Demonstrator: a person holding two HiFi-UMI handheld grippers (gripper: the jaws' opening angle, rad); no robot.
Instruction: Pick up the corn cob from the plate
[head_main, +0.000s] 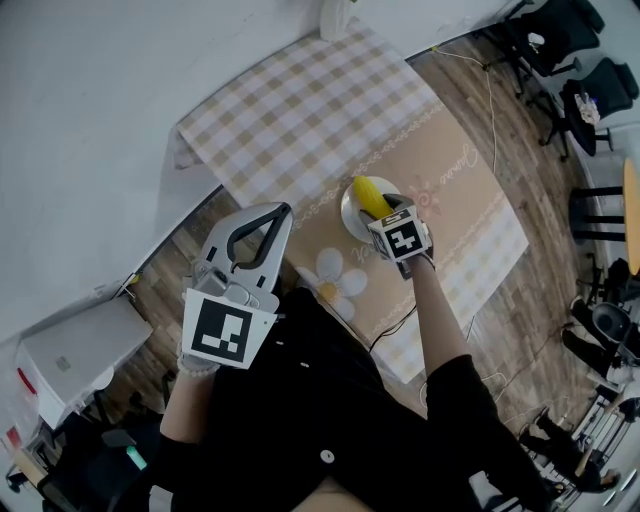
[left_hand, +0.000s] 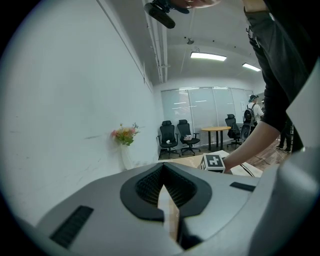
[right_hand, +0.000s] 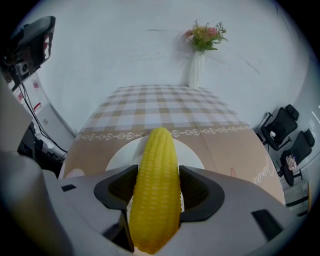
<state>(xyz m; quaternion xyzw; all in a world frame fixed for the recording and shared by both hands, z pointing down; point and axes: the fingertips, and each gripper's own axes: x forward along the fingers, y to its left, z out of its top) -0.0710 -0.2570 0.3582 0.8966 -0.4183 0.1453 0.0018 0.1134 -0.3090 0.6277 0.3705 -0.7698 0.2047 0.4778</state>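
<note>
While right gripper (right_hand: 156, 186) fingers (right_hand: 202, 189) gape astride corn cob (right_hand: 159, 150), plate (right_hand: 121, 157) mid-table (head_main: 300, 110), left gripper (left_hand: 163, 175) closed empty.

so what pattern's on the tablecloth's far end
Tablecloth: beige and white checks, clearest in right gripper view.

You are working in an office. Black swivel chairs (left_hand: 179, 136) stand near a round wooden table (left_hand: 216, 130) before a glass partition (left_hand: 200, 107), strip lights (left_hand: 208, 56) hang from the ceiling, and more such chairs stand on the wood floor (head_main: 545, 190). Your bench (head_main: 300, 110), under a checked cloth, carries a vase of flowers (right_hand: 196, 70) at its far edge.
</note>
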